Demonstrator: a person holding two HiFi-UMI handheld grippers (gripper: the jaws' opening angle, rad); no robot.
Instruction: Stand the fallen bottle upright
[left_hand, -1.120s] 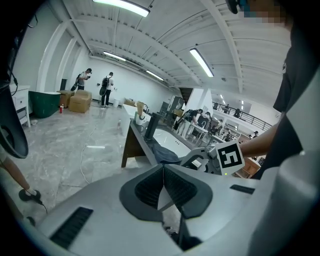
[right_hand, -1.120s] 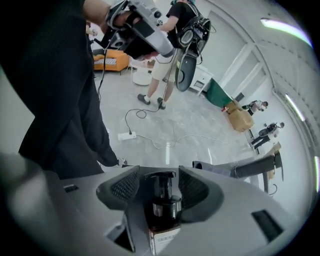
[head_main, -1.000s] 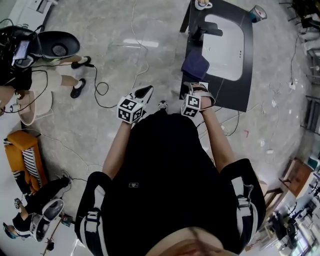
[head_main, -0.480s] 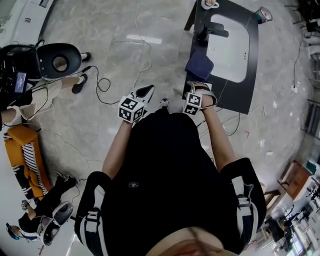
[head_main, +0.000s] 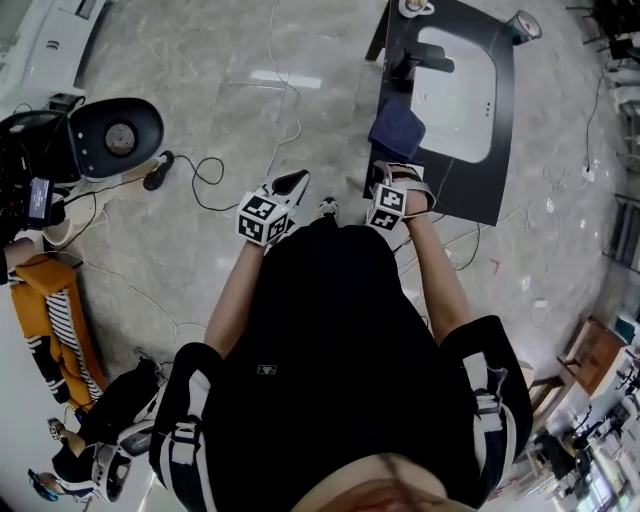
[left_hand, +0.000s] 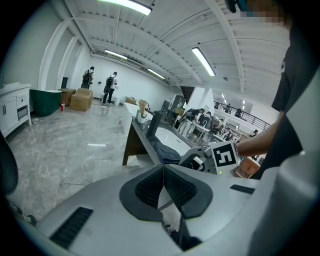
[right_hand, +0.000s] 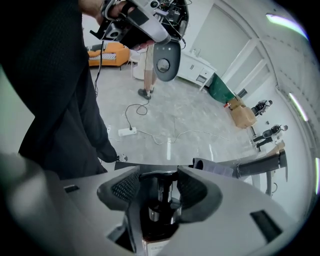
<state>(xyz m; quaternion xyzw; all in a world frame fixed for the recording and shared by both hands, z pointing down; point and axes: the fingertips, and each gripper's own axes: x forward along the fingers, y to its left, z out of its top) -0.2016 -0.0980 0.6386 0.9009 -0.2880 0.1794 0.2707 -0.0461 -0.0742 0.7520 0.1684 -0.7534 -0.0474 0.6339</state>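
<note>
A dark pump bottle stands under my right gripper, seen from above. Its pump head sits between the two ribbed pads, with a small gap on each side. The jaws have just been closing a little around it. In the head view my right gripper hangs over the near left corner of the black table and hides the bottle. My left gripper is off the table's left side over the floor, its pads together and holding nothing.
The table holds a white basin, a black faucet and a navy cloth. Cables trail over the marble floor. A person with a round dark device stands at the left, near an orange chair.
Both grippers stay where they were. At the left, the person's legs have left the view and the round dark device has shifted.
</note>
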